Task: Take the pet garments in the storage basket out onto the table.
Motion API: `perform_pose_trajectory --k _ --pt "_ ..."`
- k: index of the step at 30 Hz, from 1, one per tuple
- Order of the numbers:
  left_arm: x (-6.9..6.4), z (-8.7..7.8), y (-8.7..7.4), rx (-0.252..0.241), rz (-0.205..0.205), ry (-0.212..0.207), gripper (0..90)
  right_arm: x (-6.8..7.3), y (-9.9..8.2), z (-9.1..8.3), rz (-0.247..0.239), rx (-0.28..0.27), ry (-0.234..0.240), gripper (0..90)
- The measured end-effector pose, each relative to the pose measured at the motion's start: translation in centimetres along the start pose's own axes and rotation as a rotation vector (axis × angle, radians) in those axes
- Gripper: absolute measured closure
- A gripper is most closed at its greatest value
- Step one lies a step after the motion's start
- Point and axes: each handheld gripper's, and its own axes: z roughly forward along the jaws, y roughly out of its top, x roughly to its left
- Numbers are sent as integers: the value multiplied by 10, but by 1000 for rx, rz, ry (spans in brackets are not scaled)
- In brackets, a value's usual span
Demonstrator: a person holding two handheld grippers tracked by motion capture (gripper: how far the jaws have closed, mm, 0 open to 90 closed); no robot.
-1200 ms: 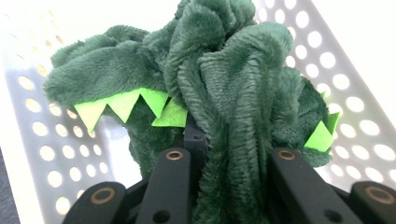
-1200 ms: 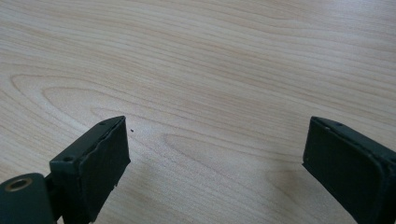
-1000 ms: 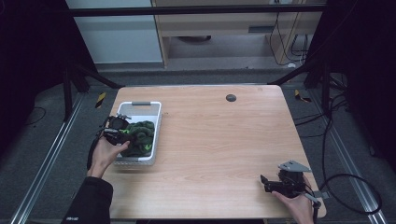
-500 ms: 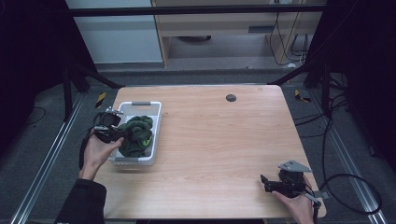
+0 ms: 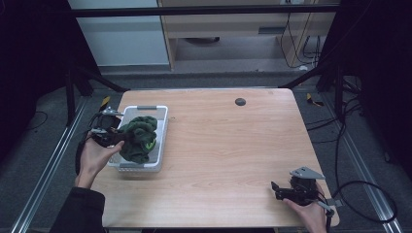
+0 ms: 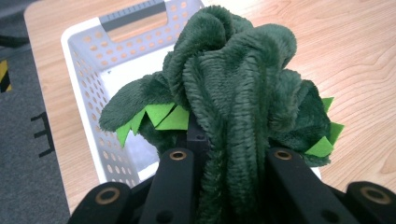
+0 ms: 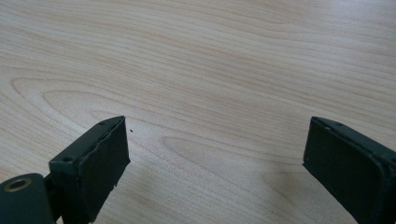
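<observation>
A dark green plush toy (image 5: 140,137) with bright green felt spikes hangs just above a white perforated basket (image 5: 145,108) at the table's left edge. My left gripper (image 5: 118,139) is shut on the plush, coming at it from the left in the person's hand. In the left gripper view the plush (image 6: 233,88) bulges up between the two black jaws of the left gripper (image 6: 229,158), and the basket (image 6: 84,60) lies below and behind it. My right gripper (image 5: 276,190) rests low near the front right corner. Its jaws stand open over bare wood in the right gripper view (image 7: 215,144).
The wooden table (image 5: 233,145) holds a small dark round disc (image 5: 240,101) near its far edge. Metal rails and dark floor flank the table on both sides. Cables lie on the floor at the right.
The left gripper has lifted the green plush up from inside the basket and drawn it slightly to the left. The right gripper has stayed where it was.
</observation>
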Motion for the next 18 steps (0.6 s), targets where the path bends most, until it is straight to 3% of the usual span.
perform_pose_trajectory --k 18 --pt "-5 -33 9 -34 41 21 789 -1 1 -2 4 -14 -6 68"
